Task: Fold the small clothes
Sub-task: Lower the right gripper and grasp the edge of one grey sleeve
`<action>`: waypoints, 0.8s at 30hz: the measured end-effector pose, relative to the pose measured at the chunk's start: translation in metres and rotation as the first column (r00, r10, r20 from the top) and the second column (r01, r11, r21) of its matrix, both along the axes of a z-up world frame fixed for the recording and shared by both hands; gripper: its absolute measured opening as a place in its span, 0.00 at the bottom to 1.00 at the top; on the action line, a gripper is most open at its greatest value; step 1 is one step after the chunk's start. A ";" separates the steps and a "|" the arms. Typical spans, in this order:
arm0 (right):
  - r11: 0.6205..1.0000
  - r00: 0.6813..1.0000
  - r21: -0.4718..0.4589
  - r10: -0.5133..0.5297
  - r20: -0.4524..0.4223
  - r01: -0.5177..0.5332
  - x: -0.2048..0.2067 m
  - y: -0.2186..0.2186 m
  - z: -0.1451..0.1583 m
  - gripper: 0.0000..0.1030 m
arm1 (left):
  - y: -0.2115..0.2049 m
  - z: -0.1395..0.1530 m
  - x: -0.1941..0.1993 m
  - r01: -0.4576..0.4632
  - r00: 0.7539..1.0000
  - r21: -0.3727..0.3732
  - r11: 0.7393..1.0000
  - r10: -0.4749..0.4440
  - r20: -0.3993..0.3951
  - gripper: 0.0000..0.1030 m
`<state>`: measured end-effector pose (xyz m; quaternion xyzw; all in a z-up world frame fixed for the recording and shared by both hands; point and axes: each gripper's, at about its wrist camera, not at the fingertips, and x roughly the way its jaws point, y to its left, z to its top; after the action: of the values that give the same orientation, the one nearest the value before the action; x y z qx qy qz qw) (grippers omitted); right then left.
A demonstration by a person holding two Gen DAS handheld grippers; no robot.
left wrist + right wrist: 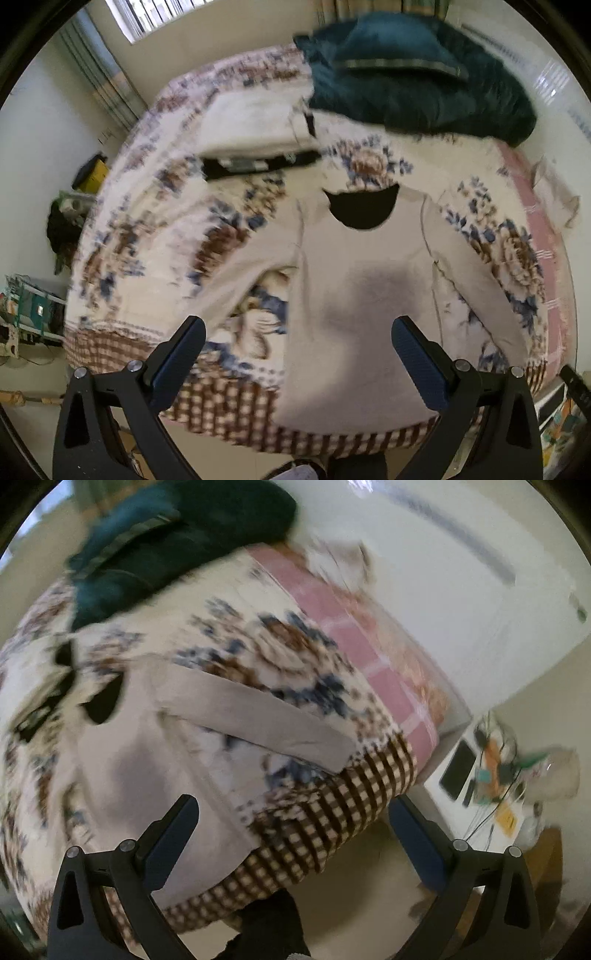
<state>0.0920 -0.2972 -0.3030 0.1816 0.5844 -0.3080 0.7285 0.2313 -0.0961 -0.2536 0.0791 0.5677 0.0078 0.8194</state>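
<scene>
**Both grippers spread above the spread-out top**

The left hand-held gripper (298, 332) and right hand-held gripper (293, 812) are held wide apart, nothing gripped or touched. A soft beige long-sleeved top (362, 295) is laid flat on the fuzzy floral bed (155, 229), near its checked edge.

Each claw, left claw (298, 336) and right claw (293, 814), has black triangular arms, silver screws and blue ribbed pads (419, 363).

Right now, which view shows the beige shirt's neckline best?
The left wrist view: the beige shirt lies flat and whole, its dark neckline centred. The right wrist view shows the neckline only at the left, blurred and skewed.
</scene>
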 end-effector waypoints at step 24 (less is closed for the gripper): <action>0.872 0.866 0.125 -0.487 0.116 0.474 -0.026 -0.130 -0.255 0.03 | -0.007 -0.254 0.076 -0.018 0.967 0.056 0.998 0.031 -0.253 1.00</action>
<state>0.0659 -0.4271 -0.5578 0.3764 0.4804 -0.4385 0.6597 0.3076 -0.1030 -0.5074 0.0940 0.6682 0.0228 0.7377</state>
